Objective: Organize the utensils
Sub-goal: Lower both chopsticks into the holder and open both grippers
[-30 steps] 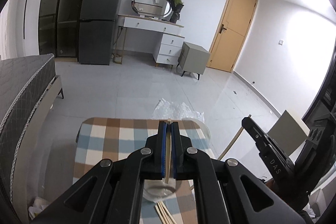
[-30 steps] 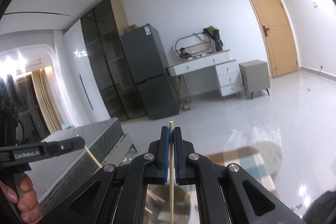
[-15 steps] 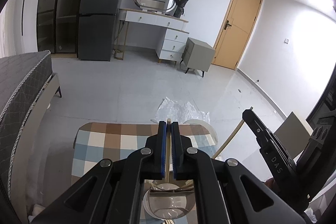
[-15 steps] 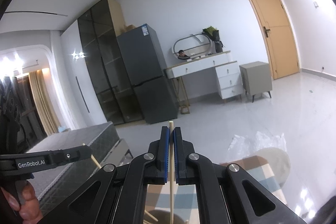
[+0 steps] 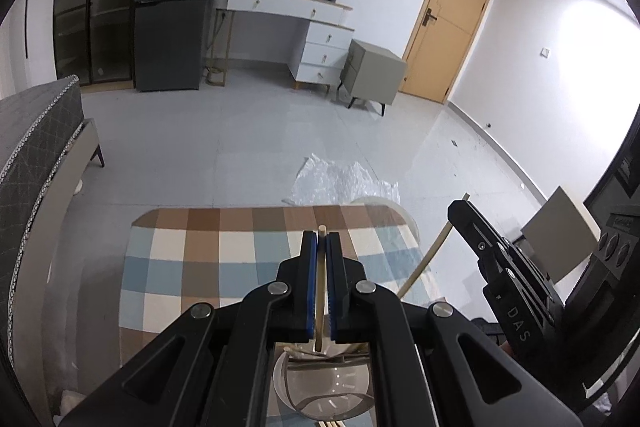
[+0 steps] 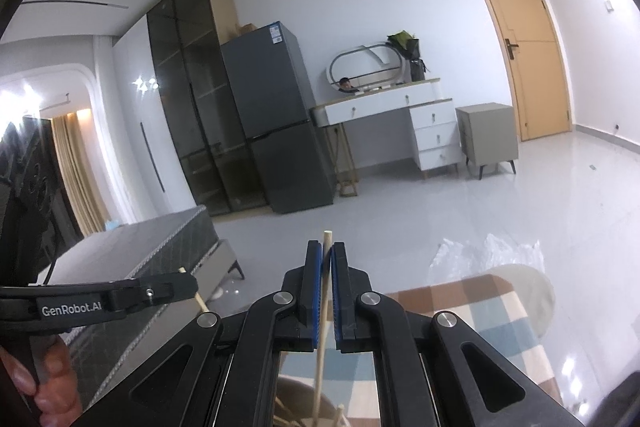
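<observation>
Two grippers, two sticks: each holds one pale wooden chopstick pinched between blue pads.
Left gripper (image 5: 321,247): closed tight on its chopstick (image 5: 320,291), centre of the left view; the stick's lower end hangs over the glass container (image 5: 320,387) at bottom centre.
Right gripper (image 6: 327,259): also clamped on a chopstick (image 6: 323,327), lower centre of the right view; the tip pokes above the jaws, the lower end reaches toward the container rim.
Container: clear, round, smooth-walled; more loose chopsticks lean inside it, and a few lie at the very bottom edge of the left view.
Table (image 5: 200,259): rounded corners, checked cloth in blue, brown and cream under what looks like a glossy sheet.
Risk, slip: thin, round, smooth wood in a narrow pinch could swivel or slide if either hand tilts.
Risk, miss: a stick let go off-centre may strike the rim and skitter across the slick top, likely onto the floor.
Risk, clash: both grippers crowd one small opening; the two sticks could cross or knock the light glass over.
</observation>
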The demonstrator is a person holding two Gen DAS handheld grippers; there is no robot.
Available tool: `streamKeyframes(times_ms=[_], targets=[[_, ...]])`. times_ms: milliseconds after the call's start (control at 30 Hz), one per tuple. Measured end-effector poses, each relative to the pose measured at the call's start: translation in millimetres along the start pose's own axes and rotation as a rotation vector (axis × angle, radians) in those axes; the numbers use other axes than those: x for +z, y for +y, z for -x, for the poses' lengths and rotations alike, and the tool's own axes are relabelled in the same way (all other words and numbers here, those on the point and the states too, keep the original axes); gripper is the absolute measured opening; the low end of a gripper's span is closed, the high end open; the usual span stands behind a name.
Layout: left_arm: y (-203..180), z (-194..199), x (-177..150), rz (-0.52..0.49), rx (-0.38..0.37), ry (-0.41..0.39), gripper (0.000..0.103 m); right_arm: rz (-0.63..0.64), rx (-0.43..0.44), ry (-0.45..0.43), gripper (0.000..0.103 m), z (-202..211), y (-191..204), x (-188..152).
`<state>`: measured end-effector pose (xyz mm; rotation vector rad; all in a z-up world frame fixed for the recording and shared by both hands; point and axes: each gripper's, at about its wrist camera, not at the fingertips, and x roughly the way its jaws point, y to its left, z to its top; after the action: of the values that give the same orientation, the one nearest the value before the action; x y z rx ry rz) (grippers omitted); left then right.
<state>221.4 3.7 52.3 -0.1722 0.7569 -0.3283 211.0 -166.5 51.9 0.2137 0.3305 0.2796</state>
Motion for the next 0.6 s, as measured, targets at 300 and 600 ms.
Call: streamKeyframes(times_ms=[300, 600], targets=[[-6, -1, -6, -0.008, -0.036, 0.069, 0.0, 0.018, 0.019, 0.076, 0.005, 6, 2, -17], [-12, 7, -15, 0.008, 0.0, 0.138, 0.036, -0.009, 0.015, 0.156, 0.021, 28, -2, -36]])
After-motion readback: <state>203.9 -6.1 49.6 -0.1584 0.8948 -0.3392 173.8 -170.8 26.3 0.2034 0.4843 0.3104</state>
